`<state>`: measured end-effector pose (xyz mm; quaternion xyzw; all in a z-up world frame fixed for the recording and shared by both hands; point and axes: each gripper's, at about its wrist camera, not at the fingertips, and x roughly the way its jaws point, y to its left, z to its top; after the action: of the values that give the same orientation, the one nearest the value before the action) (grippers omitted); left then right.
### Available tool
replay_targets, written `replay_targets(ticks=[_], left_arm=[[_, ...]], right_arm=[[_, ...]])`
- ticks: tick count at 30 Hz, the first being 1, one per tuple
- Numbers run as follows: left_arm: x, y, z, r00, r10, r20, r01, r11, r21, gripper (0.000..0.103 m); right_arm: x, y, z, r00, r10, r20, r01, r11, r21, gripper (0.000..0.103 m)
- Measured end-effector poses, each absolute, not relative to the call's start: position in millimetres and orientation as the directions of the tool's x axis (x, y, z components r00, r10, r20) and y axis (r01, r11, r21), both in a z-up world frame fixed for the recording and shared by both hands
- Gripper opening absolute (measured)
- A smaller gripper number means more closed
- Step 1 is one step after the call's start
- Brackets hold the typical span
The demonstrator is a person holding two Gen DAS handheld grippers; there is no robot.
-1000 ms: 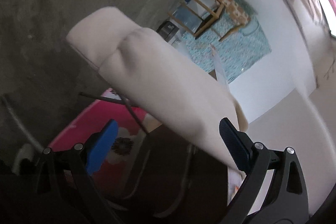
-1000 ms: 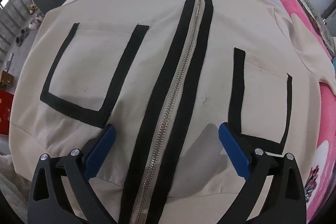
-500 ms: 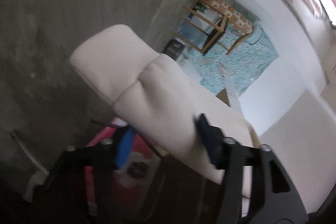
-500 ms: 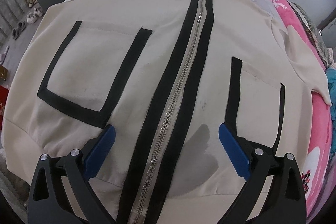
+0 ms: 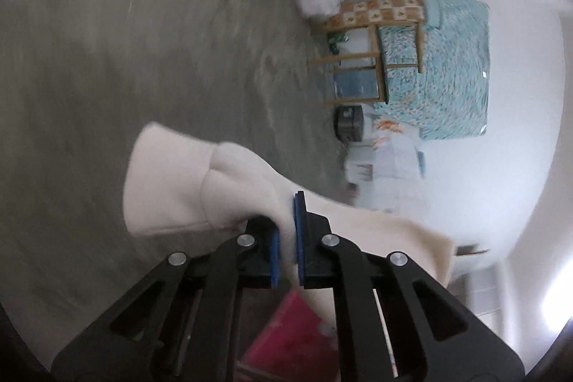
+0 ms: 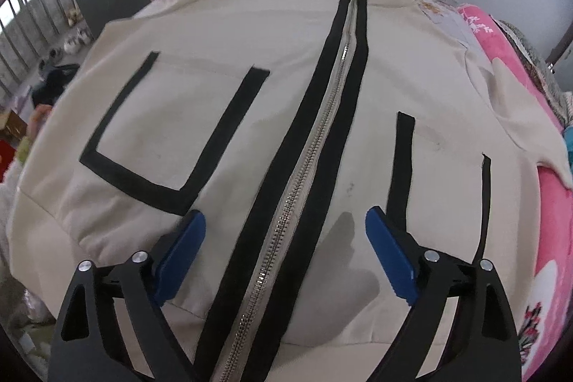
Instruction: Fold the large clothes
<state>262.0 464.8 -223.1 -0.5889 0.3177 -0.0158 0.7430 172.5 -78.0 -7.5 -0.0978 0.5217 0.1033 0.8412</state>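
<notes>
A cream zip-up jacket (image 6: 222,117) lies spread front-up, with a black-edged zipper (image 6: 308,167) down its middle and black pocket trim. My right gripper (image 6: 286,238) hovers just above the hem, straddling the zipper; its jaws are wide apart and closing, with nothing pressed by the blue pads. In the left wrist view my left gripper (image 5: 286,238) is shut on the jacket's cream sleeve (image 5: 200,185) near the cuff and holds it lifted in the air. The cuff sticks out to the left past the fingers.
A pink flowered blanket (image 6: 548,238) lies under the jacket at the right. A grey concrete wall (image 5: 143,42) fills the left wrist view, with a wooden shelf (image 5: 372,59) and a teal patterned cloth (image 5: 451,67) beyond. Railings and clutter (image 6: 43,24) sit at the far left.
My left gripper closed from wide open onto the sleeve, rose and rolled, so the room now looks turned. The right gripper stayed over the hem, its pads slightly closer together.
</notes>
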Motion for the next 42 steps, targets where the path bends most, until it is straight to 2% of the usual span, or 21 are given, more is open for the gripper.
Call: replay_targets(ticks=[1, 2, 4, 7, 10, 13, 14, 16, 17, 18, 20, 23, 25, 29, 34, 38, 40, 42], left_arm=[[261, 472, -199, 0.802, -0.371, -0.468, -0.345, 0.353, -0.870, 0.006], [256, 478, -151, 0.814, -0.313, -0.490, -0.322, 0.458, -0.828, 0.006], [253, 473, -89, 0.835, -0.250, -0.489, -0.280, 0.572, -0.771, 0.006], [244, 426, 36, 0.893, -0.199, -0.404, -0.119, 0.760, -0.638, 0.006], [236, 339, 120, 0.910, -0.263, -0.320, 0.077, 0.866, -0.494, 0.006], [234, 246, 160, 0.865, -0.383, -0.323, 0.244, 0.886, -0.394, 0.007], [226, 220, 163, 0.846, -0.414, -0.336, 0.283, 0.883, -0.375, 0.007], [226, 164, 155, 0.784, -0.481, -0.392, 0.361, 0.867, -0.343, 0.016], [228, 145, 146, 0.758, -0.500, -0.420, 0.382, 0.861, -0.337, 0.029], [225, 124, 131, 0.718, -0.523, -0.459, 0.402, 0.850, -0.340, 0.051], [225, 92, 94, 0.627, -0.554, -0.548, 0.418, 0.833, -0.363, 0.070], [205, 69, 36, 0.514, -0.533, -0.673, 0.393, 0.843, -0.367, 0.070], [195, 72, 14, 0.495, -0.503, -0.708, 0.360, 0.861, -0.360, 0.071], [194, 80, -2, 0.523, -0.429, -0.736, 0.298, 0.901, -0.314, 0.084], [193, 66, -31, 0.522, -0.231, -0.821, 0.224, 0.966, -0.130, 0.084], [192, 45, -42, 0.531, -0.128, -0.838, 0.235, 0.972, 0.001, 0.090], [191, 43, -43, 0.539, -0.089, -0.838, 0.227, 0.973, 0.043, 0.094], [193, 45, -43, 0.532, -0.099, -0.841, 0.212, 0.977, 0.020, 0.096]], right_arm=[[170, -81, -6, 0.449, 0.086, -0.890, -0.272, 0.961, -0.044, 0.087], [165, -86, -4, 0.468, 0.106, -0.877, -0.264, 0.964, -0.025, 0.087], [159, -94, -2, 0.490, 0.137, -0.861, -0.255, 0.967, 0.009, 0.087], [148, -106, 4, 0.524, 0.179, -0.833, -0.243, 0.968, 0.055, 0.087], [135, -120, 16, 0.576, 0.201, -0.792, -0.228, 0.970, 0.080, 0.087], [124, -133, 27, 0.620, 0.210, -0.756, -0.210, 0.973, 0.099, 0.087], [117, -139, 31, 0.638, 0.215, -0.740, -0.201, 0.973, 0.109, 0.087], [106, -150, 38, 0.662, 0.220, -0.716, -0.185, 0.974, 0.129, 0.087], [102, -156, 40, 0.675, 0.225, -0.703, -0.172, 0.974, 0.146, 0.087], [97, -161, 42, 0.682, 0.228, -0.695, -0.162, 0.974, 0.160, 0.087], [94, -172, 40, 0.684, 0.226, -0.694, -0.138, 0.974, 0.181, 0.087], [93, -188, 30, 0.662, 0.232, -0.712, -0.103, 0.970, 0.220, 0.087], [96, -195, 24, 0.650, 0.228, -0.725, -0.079, 0.969, 0.235, 0.087], [110, -199, 15, 0.619, 0.237, -0.749, -0.067, 0.966, 0.250, 0.087], [140, -190, 4, 0.581, 0.210, -0.786, -0.061, 0.975, 0.215, 0.089], [149, -182, -6, 0.574, 0.171, -0.801, -0.050, 0.983, 0.175, 0.094], [154, -179, -13, 0.560, 0.143, -0.816, -0.049, 0.989, 0.140, 0.094], [157, -178, -21, 0.541, 0.124, -0.832, -0.053, 0.992, 0.114, 0.095]])
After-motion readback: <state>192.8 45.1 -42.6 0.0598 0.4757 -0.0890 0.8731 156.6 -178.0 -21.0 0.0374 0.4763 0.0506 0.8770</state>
